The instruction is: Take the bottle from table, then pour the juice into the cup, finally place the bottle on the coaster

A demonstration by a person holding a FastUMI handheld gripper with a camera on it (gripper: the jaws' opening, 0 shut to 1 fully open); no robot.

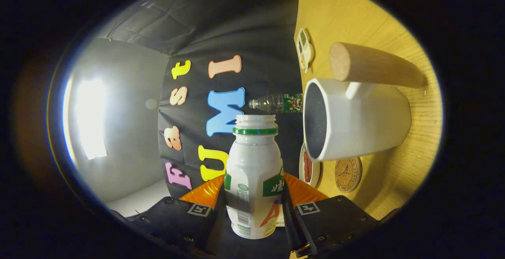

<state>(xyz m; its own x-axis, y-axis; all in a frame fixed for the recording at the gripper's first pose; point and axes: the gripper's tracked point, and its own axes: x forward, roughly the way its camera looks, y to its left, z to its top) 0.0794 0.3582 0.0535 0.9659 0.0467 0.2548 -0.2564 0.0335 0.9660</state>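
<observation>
Fingers (254,211) clamped on bottle (254,172) | cup (355,122) just beside neck | coaster (348,174), plate (309,168) near cup

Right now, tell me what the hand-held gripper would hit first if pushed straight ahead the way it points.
The hand-held gripper, shut on the white bottle, points at the booth's black cloth wall. Nothing else seems to lie ahead; the white cup sits off to one side, though depth is unclear.

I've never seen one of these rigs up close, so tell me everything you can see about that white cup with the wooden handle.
The cup is a white, glossy, ceramic-looking mug with faceted sides, a dark speckled inside and a round wooden handle on a white stem. It stands on the wooden table, beyond the gripper, whose fingers clamp the uncapped bottle; the view is rolled sideways. Nothing shows inside. A cork coaster lies beside its base.
</observation>
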